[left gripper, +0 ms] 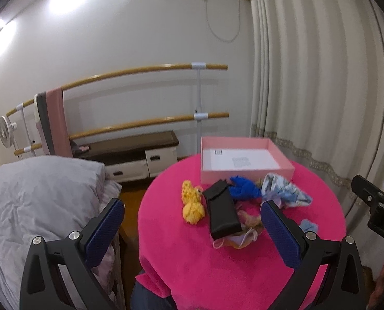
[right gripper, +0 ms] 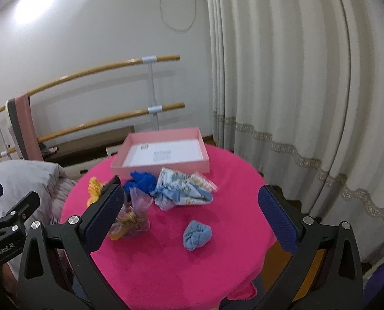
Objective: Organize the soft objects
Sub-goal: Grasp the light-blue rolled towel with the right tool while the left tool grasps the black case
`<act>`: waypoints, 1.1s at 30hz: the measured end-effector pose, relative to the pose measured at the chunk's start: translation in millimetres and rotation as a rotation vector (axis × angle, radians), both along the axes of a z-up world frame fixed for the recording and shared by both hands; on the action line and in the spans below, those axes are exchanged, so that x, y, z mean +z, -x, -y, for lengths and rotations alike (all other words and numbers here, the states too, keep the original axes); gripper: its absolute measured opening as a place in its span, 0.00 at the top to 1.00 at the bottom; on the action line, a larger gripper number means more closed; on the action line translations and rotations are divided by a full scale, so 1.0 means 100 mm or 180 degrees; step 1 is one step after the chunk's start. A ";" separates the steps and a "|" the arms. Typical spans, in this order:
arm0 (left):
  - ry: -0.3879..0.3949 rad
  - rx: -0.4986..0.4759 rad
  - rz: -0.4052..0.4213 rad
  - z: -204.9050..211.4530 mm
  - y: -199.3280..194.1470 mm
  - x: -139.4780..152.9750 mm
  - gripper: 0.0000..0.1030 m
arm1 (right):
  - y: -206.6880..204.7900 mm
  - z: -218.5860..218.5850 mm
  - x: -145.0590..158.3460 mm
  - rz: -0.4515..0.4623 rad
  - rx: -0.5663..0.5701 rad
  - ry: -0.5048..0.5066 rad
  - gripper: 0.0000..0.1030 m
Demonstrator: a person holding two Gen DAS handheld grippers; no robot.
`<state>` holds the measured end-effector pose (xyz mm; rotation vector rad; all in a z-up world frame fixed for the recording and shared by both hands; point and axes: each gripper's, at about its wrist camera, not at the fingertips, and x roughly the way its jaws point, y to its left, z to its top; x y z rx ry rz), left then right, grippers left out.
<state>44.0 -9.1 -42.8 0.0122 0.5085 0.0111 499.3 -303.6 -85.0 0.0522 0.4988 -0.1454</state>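
on the pink table [left gripper: 192,258], left to right, a yellow knit toy [left gripper: 192,202], a black case [left gripper: 221,206], a blue knit piece [left gripper: 243,187], a printed cloth [right gripper: 181,190] and, nearer, a light blue roll [right gripper: 197,234] lie loose just in front of the pink box [left gripper: 246,174] at the far edge, which looks set there, open and bare, to take them. the left gripper [left gripper: 192,222] and the right gripper [right gripper: 190,209] both hang over the near edge with fingers spread wide and holding nothing, probably lining up a first pick.

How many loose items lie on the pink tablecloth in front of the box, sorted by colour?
Yellow: 1, knitted toy
Black: 1, case
Dark blue: 1, cloth
Light blue: 2, patterned cloth, rolled sock
Sheer pouch: 1
Total: 6
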 end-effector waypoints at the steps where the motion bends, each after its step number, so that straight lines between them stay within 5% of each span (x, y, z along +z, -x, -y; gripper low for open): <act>1: 0.0000 0.0004 -0.0059 0.00 -0.06 -0.05 0.00 | -0.06 0.02 -0.07 -0.0064 0.0011 -0.0012 0.00; 27: 0.0082 -0.0070 -0.0976 0.24 -1.78 -0.97 0.00 | -0.93 0.35 -1.32 -0.1122 0.0015 -0.0203 0.00; 33: 0.0144 -0.0022 -0.1078 0.25 -2.17 -1.18 0.00 | -1.08 0.38 -1.54 -0.1302 0.0003 -0.0240 0.14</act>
